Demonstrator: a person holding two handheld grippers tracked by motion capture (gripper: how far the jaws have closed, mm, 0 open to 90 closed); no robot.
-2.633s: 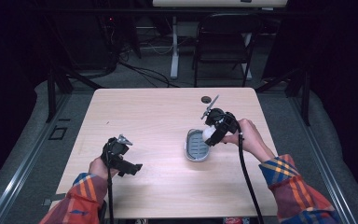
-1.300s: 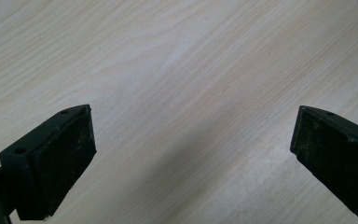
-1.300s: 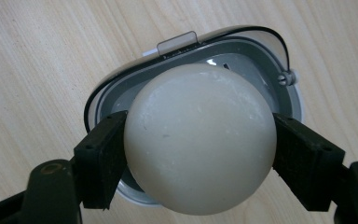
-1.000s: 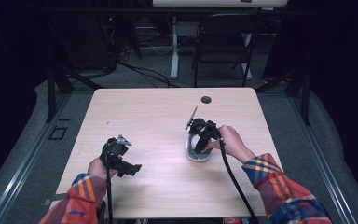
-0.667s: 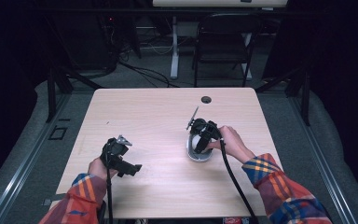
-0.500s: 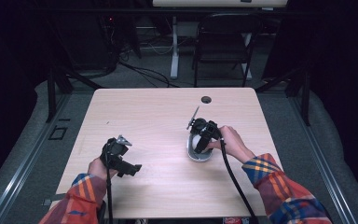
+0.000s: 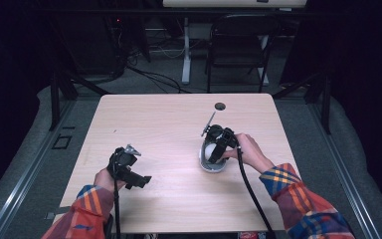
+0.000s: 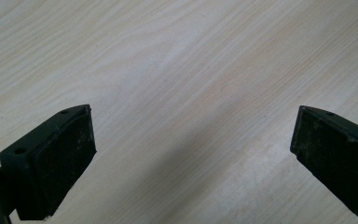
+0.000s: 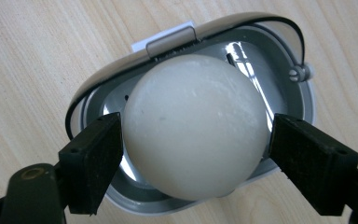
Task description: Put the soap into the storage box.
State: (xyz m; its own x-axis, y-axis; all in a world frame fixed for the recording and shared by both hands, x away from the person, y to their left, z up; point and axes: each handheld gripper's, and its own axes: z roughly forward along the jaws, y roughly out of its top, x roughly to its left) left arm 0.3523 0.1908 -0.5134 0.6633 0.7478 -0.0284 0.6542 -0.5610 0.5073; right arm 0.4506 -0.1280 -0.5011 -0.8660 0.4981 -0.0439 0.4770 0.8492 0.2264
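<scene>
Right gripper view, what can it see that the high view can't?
Up close, the right gripper view reveals the metal clip on the grey dish, and the right claw with its pads against the sides of the white egg. The high view adds the left claw, open over the table, plus plaid sleeves and a chair. Both show the right claw at the grey dish on the wooden table.

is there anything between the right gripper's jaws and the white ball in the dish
Nothing visible. In the right gripper view the right gripper has a jaw on each side of the white ball, which sits in the grey dish; the left jaw touches it, the right looks at or just off its surface.
</scene>
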